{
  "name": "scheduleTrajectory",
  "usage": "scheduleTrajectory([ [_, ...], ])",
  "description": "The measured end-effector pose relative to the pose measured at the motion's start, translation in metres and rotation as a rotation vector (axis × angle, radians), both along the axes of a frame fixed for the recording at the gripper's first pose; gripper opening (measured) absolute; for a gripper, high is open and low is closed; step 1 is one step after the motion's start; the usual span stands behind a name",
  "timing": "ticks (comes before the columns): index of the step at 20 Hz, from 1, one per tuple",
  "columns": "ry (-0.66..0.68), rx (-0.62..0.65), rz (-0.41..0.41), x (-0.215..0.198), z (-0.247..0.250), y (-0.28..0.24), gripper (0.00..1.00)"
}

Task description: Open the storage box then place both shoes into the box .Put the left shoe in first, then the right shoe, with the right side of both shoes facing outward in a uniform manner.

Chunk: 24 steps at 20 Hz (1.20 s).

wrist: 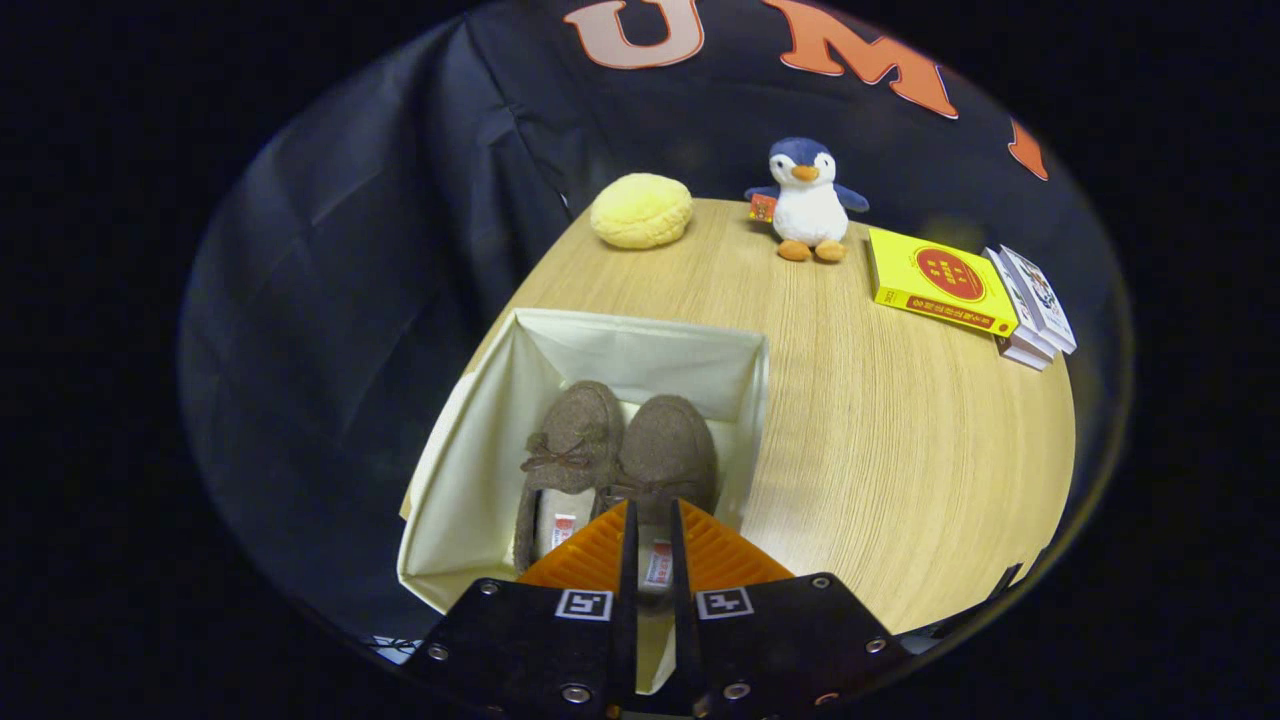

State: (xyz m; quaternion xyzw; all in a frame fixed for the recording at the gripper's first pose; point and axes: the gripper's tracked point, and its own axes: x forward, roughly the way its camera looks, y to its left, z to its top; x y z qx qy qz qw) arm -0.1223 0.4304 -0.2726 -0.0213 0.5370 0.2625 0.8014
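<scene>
An open cream fabric storage box stands on the wooden table near its left edge. Two brown felt shoes with small bows lie side by side inside it, toes pointing away from me. The left-hand shoe lies free, its pale insole showing. My gripper hangs over the heel end of the right-hand shoe. The fingers stand close together with only a narrow slot between them. They pinch the rear of that shoe, whose insole and label show through the slot.
Beyond the box, at the far side of the table, sit a yellow bun-shaped cushion and a plush penguin. A yellow book and a stack of small books lie at the right.
</scene>
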Motion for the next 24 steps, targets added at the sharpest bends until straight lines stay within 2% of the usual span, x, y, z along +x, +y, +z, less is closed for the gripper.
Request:
scheduleTrajectory([
  [4, -0.134, 0.086, -0.019, 0.024, 0.041, -0.037, 0.28],
  [9, -0.311, 0.123, -0.07, 0.055, 0.082, -0.122, 0.61],
  [11, -0.381, 0.138, -0.104, 0.068, 0.099, -0.157, 0.69],
  [16, -0.602, 0.181, -0.193, 0.107, 0.153, -0.244, 0.8],
  [21, -0.723, 0.191, -0.293, 0.129, 0.192, -0.308, 0.94],
  [24, -0.866, 0.158, -0.312, 0.143, 0.22, -0.344, 0.97],
])
